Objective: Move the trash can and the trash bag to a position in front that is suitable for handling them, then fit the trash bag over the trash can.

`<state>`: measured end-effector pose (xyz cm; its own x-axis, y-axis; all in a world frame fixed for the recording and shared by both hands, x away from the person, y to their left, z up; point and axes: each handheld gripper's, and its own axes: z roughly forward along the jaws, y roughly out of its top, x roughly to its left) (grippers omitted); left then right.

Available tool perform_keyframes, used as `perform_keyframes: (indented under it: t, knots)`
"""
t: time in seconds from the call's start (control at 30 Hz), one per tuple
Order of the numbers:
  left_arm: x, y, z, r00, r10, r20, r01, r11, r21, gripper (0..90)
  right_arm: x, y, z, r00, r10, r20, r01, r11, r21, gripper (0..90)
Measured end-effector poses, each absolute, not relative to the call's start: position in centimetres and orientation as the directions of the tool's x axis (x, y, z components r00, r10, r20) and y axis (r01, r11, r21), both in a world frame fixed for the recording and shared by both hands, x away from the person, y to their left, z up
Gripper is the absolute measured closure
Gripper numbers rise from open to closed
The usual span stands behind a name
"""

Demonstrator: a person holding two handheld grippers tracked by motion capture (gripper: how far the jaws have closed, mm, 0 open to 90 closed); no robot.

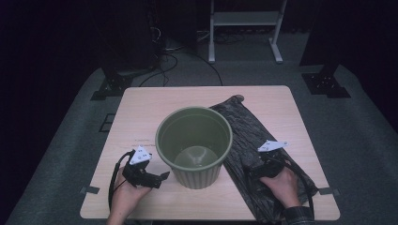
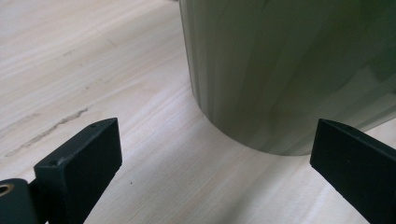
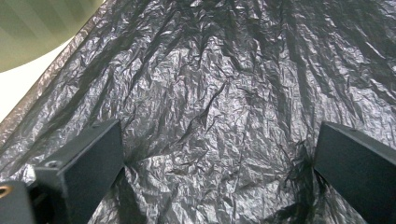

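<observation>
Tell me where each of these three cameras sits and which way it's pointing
High view: above the person's side, looking forward and down on the table, green bin and black trash bag; both hands show with the left gripper and right gripper.
Left gripper view: low over the table, facing the bin's wall; its open jaws frame it.
Right gripper view: just above the bag; its open jaws press into the plastic.
Shared: the bin appears in all three views.
</observation>
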<state>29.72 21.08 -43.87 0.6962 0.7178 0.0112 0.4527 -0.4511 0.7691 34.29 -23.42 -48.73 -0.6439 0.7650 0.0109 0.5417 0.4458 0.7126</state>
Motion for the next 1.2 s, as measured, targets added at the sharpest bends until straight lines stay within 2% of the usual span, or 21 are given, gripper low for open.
perform_keyframes:
  t: [0.2,0.5,0.53,1.2]
  knots:
    - [30.2,21.1,-45.3,0.692,0.722,0.018,0.459,-0.459,0.761,0.9,34.3,-23.4,-48.7,-0.644,0.765,0.011,0.542,0.446,0.713,1.1]
    - [30.7,20.5,-47.6,0.708,0.706,-0.019,0.49,-0.472,0.733,0.9,34.3,-23.4,-48.7,-0.644,0.765,0.011,0.542,0.446,0.713,1.1]
    - [30.8,20.4,-47.8,0.709,0.705,0.0,0.489,-0.492,0.72,0.9,34.3,-23.4,-48.7,-0.644,0.765,0.011,0.542,0.446,0.713,1.1]
    - [30.7,19.9,-48.4,0.709,0.705,0.012,0.484,-0.499,0.719,0.6,34.1,-23.1,-48.4,-0.659,0.752,-0.016,0.527,0.477,0.704,1.1]
